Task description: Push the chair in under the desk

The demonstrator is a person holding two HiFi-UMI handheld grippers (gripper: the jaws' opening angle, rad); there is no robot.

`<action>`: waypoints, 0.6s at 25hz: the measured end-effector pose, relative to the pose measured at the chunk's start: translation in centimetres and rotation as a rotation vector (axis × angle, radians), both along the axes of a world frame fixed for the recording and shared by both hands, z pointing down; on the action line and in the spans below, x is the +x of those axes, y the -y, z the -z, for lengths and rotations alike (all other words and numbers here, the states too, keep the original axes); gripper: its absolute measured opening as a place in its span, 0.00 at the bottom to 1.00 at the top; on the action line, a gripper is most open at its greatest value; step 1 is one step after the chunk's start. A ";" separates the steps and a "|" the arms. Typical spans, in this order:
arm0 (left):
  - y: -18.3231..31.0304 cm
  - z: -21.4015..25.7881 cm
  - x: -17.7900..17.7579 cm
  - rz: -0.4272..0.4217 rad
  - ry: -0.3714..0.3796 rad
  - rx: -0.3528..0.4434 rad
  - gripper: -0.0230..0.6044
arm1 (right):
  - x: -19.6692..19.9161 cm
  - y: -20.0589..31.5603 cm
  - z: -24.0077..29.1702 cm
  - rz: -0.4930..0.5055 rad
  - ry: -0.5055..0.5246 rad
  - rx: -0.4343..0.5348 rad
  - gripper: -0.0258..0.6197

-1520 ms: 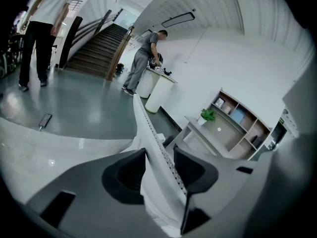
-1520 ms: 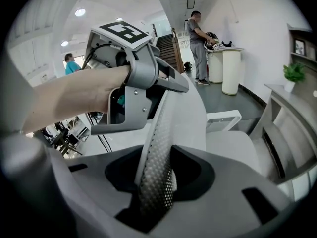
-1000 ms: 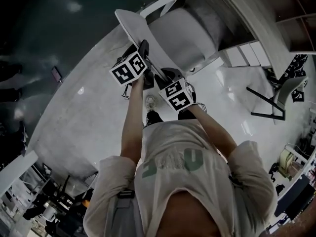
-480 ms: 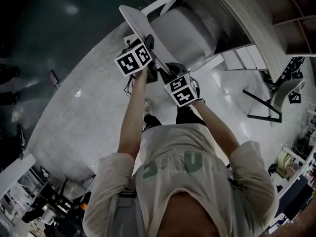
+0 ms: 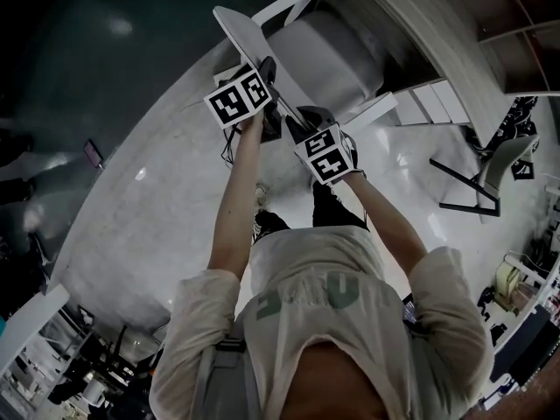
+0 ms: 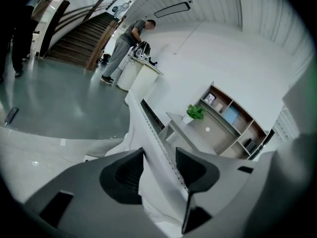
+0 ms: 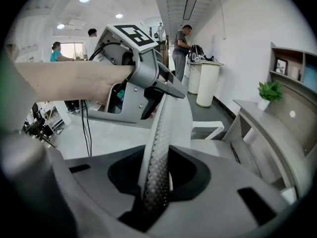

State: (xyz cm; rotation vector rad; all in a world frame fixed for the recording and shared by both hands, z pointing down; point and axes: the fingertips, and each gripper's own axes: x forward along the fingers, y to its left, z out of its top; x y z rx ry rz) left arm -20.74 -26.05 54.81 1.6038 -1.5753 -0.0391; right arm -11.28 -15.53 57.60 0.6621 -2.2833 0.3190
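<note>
The white plastic chair point(image 5: 325, 55) is standing with its seat's front reaching the front edge of the pale grey wooden desk point(image 5: 420, 33), and its thin perforated backrest point(image 7: 157, 148) is facing away from the desk. The right gripper point(image 7: 156, 168) is clamping its jaws on the backrest's top edge. The left gripper point(image 6: 159, 155) is straddling that edge, jaws apart. Away from the desk, glossy white floor point(image 5: 157, 199) is lying open.
</note>
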 end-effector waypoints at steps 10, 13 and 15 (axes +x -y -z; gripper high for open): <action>4.3 0.1 2.4 -0.036 -0.005 0.013 0.37 | 2.1 3.9 -0.1 -0.041 -0.004 0.011 0.18; 5.3 0.2 3.8 -0.042 -0.007 0.021 0.38 | 3.4 5.1 0.4 -0.033 -0.008 0.019 0.18; 6.0 0.2 4.8 -0.050 -0.009 0.025 0.38 | 4.5 5.8 0.4 -0.033 -0.014 0.026 0.18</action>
